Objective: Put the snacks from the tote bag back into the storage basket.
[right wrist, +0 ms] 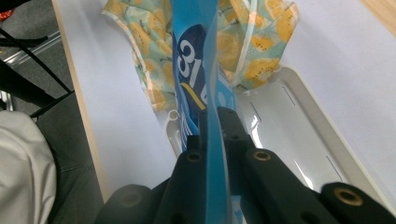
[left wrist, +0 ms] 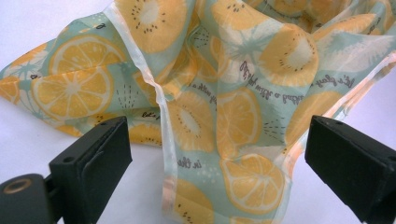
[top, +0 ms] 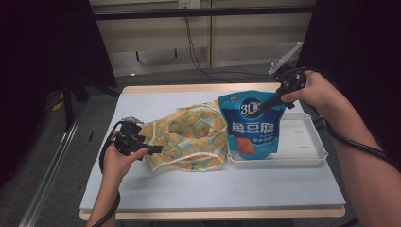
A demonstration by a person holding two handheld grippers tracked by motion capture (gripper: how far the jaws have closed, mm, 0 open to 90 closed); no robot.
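Observation:
A blue snack pouch [top: 253,130] stands upright with its bottom in a white tray [top: 302,142]. My right gripper [top: 267,105] is shut on the pouch's top edge; in the right gripper view the thin blue edge [right wrist: 194,70] runs up between the closed jaws [right wrist: 215,121]. A soft bag with an orange-and-lemon print [top: 189,137] lies crumpled on the table, left of the tray and touching the pouch. At the bag's left end my left gripper [top: 155,149] rests. In its own view the left gripper [left wrist: 215,163] stands wide open, with the bag's cloth [left wrist: 224,93] and a pale seam lying between the jaws, unpinched.
The white table top [top: 213,189] has bare room in front of the bag and tray. The tray's right half [right wrist: 299,130] holds nothing. The table's wooden edge runs close along the front. A dark cable trails from each hand.

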